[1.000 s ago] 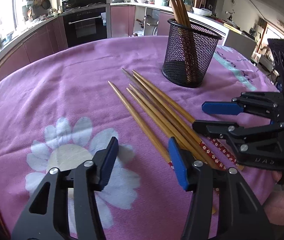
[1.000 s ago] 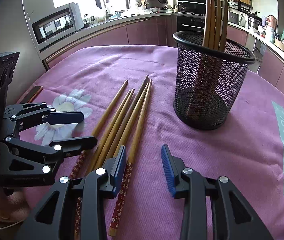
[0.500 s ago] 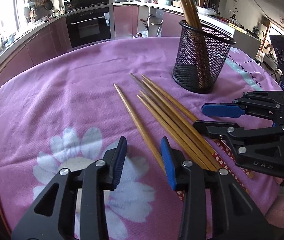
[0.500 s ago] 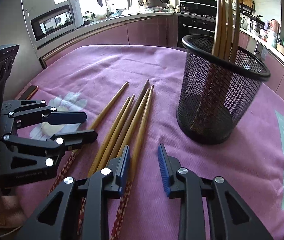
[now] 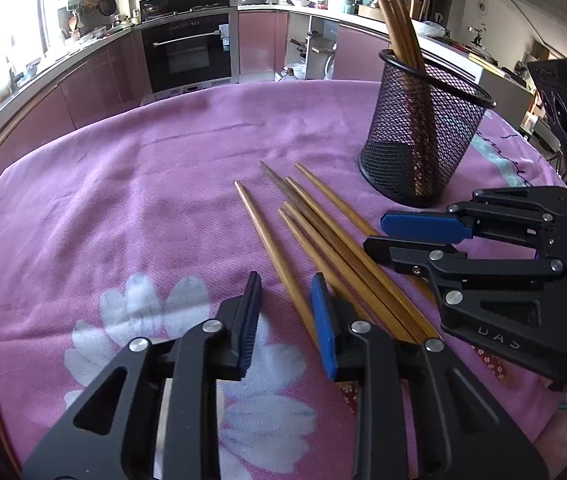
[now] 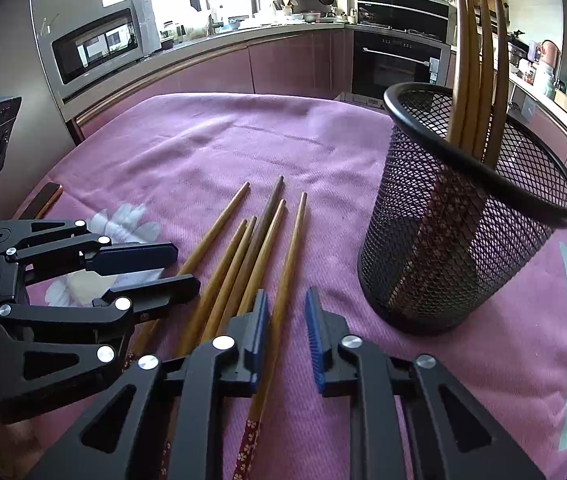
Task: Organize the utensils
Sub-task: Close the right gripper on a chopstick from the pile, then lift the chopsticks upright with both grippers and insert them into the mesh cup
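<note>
Left gripper point(image 5: 285, 320) and right gripper point(image 6: 285, 326): matte black angular linkage arms with triangular cut-outs, joined by round silver screws. Each finger carries a ribbed blue pad point(image 5: 323, 326). The right gripper's body bears raised lettering "DAS"; a black housing with round recesses rises behind it.

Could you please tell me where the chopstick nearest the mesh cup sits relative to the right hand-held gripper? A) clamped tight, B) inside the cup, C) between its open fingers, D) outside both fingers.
C: the chopstick runs through the gap of the right hand-held gripper, untouched.
</note>
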A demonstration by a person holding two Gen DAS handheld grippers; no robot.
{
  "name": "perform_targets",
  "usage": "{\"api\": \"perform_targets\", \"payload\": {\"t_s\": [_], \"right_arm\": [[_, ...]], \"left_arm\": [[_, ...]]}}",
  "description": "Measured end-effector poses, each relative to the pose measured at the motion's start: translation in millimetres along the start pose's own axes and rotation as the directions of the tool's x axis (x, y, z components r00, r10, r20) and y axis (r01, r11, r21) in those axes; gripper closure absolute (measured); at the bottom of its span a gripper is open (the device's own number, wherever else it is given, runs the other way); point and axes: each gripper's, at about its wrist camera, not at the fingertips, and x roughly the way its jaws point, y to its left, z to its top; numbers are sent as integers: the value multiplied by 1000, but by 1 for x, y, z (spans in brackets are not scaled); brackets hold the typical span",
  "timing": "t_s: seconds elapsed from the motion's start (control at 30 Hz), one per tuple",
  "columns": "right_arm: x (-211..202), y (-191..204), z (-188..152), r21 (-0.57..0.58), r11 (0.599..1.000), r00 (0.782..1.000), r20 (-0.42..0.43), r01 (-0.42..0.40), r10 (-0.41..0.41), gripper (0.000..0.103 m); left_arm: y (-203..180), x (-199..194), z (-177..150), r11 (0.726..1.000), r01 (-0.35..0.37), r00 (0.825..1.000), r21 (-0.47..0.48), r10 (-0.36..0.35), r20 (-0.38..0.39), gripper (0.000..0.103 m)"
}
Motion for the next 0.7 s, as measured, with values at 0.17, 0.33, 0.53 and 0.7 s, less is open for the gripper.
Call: {"api": "perform_targets", "payload": {"t_s": [0.17, 0.33, 0.53, 0.7], "right_arm": [[-1, -3, -1, 27, 999, 1000, 5, -22, 22, 97], [-5, -6, -4, 44, 998, 999, 10, -33, 33, 98], [-19, -8, -8, 59, 995, 997, 39, -74, 72, 98], [-38, -7, -13, 49, 992, 990, 80, -116, 112, 98]], "left_arm": [[4, 0, 1, 999, 0, 1000, -42, 0, 6, 89], [5, -1, -1, 998, 4, 1000, -65, -4, 10, 91], [7, -8, -5, 997, 17, 1000, -75, -16, 15, 95], [11, -20, -8, 995, 43, 999, -87, -40, 37, 95]]}}
